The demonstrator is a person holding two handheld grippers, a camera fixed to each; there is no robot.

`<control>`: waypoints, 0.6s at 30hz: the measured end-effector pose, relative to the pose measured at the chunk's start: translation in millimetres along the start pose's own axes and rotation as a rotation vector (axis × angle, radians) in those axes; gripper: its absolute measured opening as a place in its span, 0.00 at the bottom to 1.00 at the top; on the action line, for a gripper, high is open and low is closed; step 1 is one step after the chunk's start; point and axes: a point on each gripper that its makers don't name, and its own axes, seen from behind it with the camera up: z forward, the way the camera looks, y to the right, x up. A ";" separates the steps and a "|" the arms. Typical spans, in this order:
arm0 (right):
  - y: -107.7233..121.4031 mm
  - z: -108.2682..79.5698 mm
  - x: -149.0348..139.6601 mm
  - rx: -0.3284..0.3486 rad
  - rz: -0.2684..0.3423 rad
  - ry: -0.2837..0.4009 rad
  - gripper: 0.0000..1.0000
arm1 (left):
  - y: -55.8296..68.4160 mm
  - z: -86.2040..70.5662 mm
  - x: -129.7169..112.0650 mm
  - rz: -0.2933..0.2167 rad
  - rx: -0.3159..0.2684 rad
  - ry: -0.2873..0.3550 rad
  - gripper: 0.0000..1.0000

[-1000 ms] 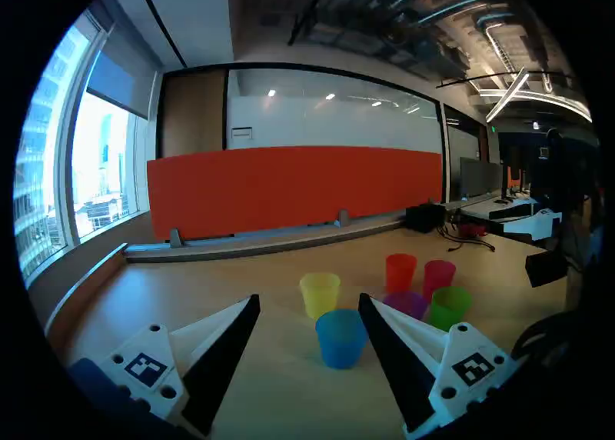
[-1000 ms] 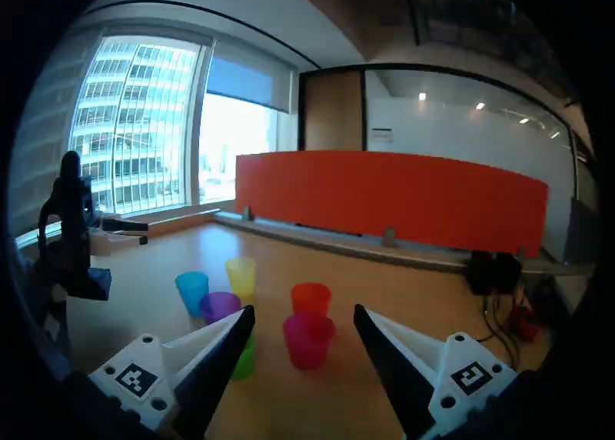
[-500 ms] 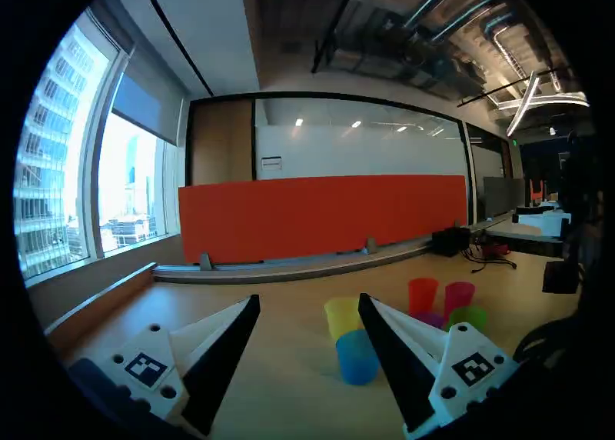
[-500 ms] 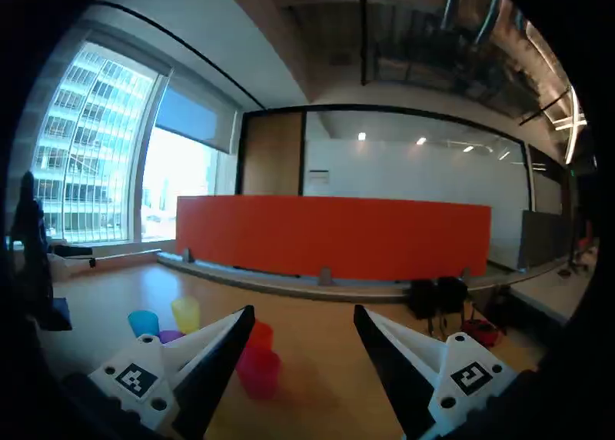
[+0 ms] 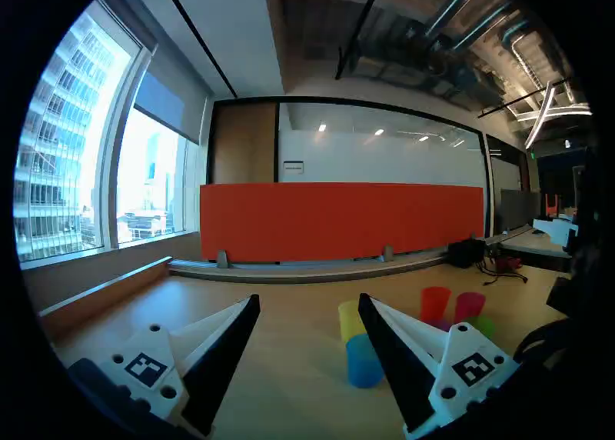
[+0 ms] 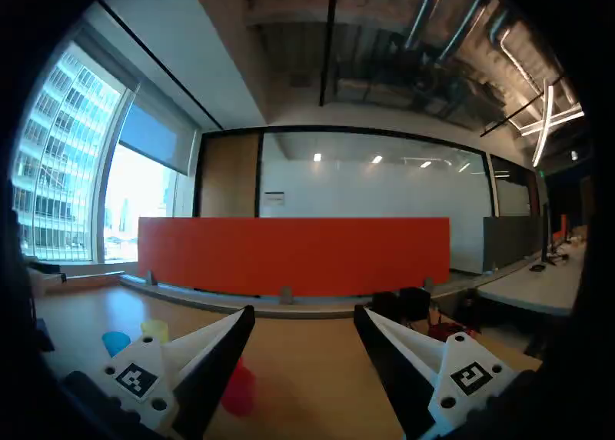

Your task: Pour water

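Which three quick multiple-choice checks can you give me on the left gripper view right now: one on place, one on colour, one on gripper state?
1. Which cup stands nearest the camera in the left gripper view?
A) pink cup
B) blue cup
C) orange cup

2. What colour is the partition panel behind the desk?
A) green
B) white
C) orange-red

3. How is the left hand-held gripper?
A) shut on a cup
B) open, holding nothing
C) shut, empty

Answers:
1 B: it sits lowest on the desk, in front of the other cups.
2 C: the long panel is orange-red along its whole width.
3 B: its fingers stand wide apart with bare desk between them.
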 end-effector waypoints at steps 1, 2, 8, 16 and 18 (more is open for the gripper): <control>2.2 -1.2 -0.1 -0.012 0.003 0.001 0.99 | -1.3 -0.1 -0.6 0.001 0.006 -0.001 0.95; 4.3 -2.4 -0.1 -0.023 0.006 0.003 1.00 | -2.6 -0.3 -1.1 0.002 0.012 -0.002 0.95; 10.8 -7.7 0.4 -0.057 0.033 0.011 0.99 | -5.3 0.0 -4.5 0.022 0.032 -0.005 0.95; 13.6 -11.5 -7.4 -0.063 0.074 -0.006 1.00 | -5.4 0.8 -9.7 0.050 0.058 0.000 0.95; 14.7 -12.1 -8.7 -0.066 0.079 -0.009 0.99 | -5.3 1.4 -11.0 0.053 0.061 0.000 0.95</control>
